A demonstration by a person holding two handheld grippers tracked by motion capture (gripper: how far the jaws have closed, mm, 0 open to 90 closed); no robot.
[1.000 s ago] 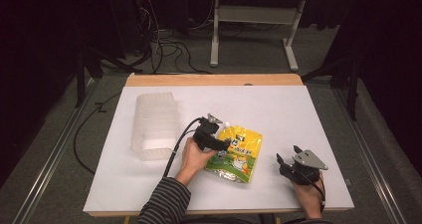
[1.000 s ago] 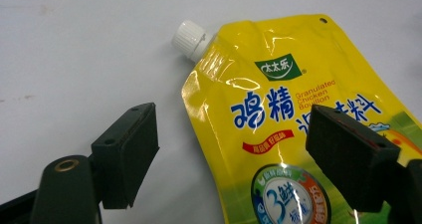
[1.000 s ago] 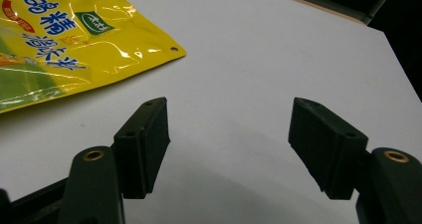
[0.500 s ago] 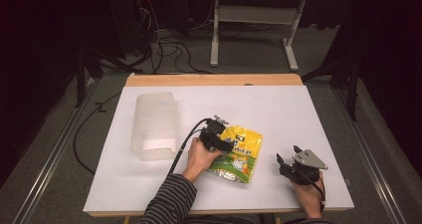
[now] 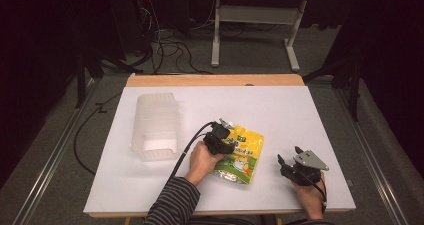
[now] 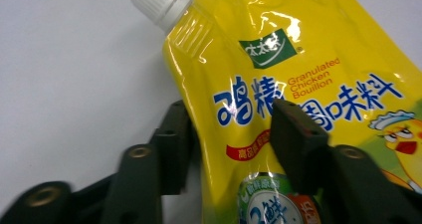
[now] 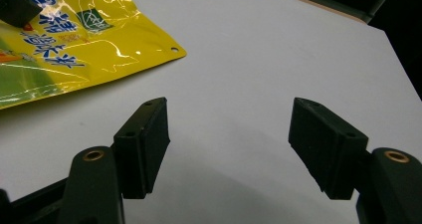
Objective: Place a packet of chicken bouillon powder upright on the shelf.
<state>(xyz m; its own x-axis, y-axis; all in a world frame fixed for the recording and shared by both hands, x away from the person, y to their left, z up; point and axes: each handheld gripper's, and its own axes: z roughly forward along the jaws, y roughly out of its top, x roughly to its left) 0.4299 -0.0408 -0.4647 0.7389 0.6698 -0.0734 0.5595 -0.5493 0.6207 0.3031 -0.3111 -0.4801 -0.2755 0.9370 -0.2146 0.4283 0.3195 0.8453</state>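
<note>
On tabletop [image 5: 280, 110]: yellow pouch [image 6: 298, 84], label "Granulated Chicken Bouillon".
Left tongs [image 6: 231, 137] just closed, clenched on the pouch; right tongs [image 7: 229, 144] released.

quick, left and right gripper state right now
Left gripper: jaws have just been closing around the edge of the yellow pouch; whether the pads press on it cannot be told.
Right gripper: open, holding nothing, over the white table.

White table [image 5: 300, 115], clear ribbed plastic container [image 5: 156, 127] left, metal frame [image 5: 255, 15] behind
</note>
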